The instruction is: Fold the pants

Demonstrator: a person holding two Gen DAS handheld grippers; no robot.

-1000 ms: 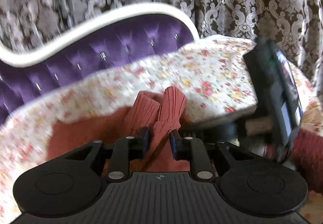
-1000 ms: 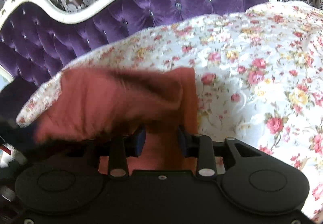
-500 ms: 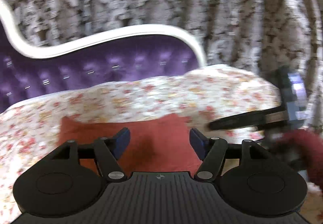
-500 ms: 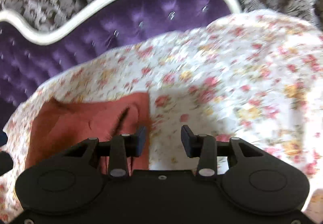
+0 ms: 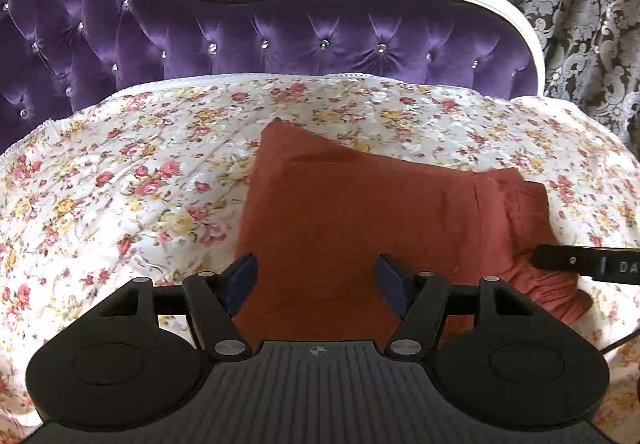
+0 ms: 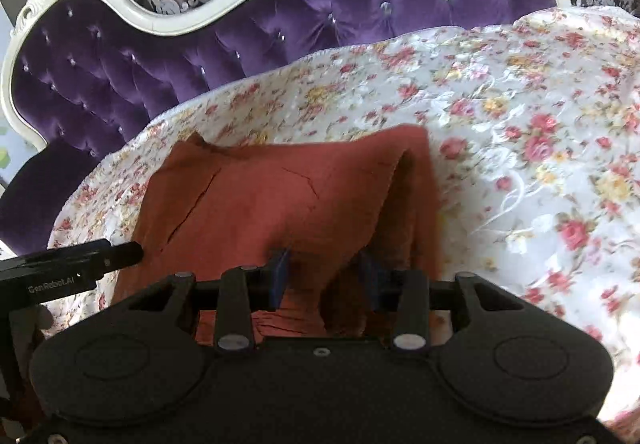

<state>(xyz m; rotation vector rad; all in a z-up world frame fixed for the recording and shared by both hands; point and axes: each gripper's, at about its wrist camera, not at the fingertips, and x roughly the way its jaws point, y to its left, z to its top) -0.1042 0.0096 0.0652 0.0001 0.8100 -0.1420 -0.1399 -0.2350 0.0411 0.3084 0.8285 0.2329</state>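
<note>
The rust-red pants (image 5: 360,212) lie folded in a flat block on the floral bedspread (image 5: 120,184). My left gripper (image 5: 316,280) hovers over their near edge, open, with only cloth below it. In the right wrist view the pants (image 6: 260,204) tent up at their right edge. My right gripper (image 6: 324,276) is closing its jaws on that edge, and bunched cloth fills the gap between its blue pads. One right finger (image 5: 580,264) shows at the pants' right side in the left view. A left finger (image 6: 80,260) reaches in beside their left edge.
A purple tufted headboard (image 5: 280,36) with a white frame stands behind the bed. A brown and silver patterned curtain (image 5: 580,4) hangs behind it. Floral bedspread (image 6: 520,124) stretches to the right of the pants.
My left gripper let go of the bunched pant leg, opened, and swung left over the flat pants. My right gripper came back onto the pants' right edge and its cloth rose.
</note>
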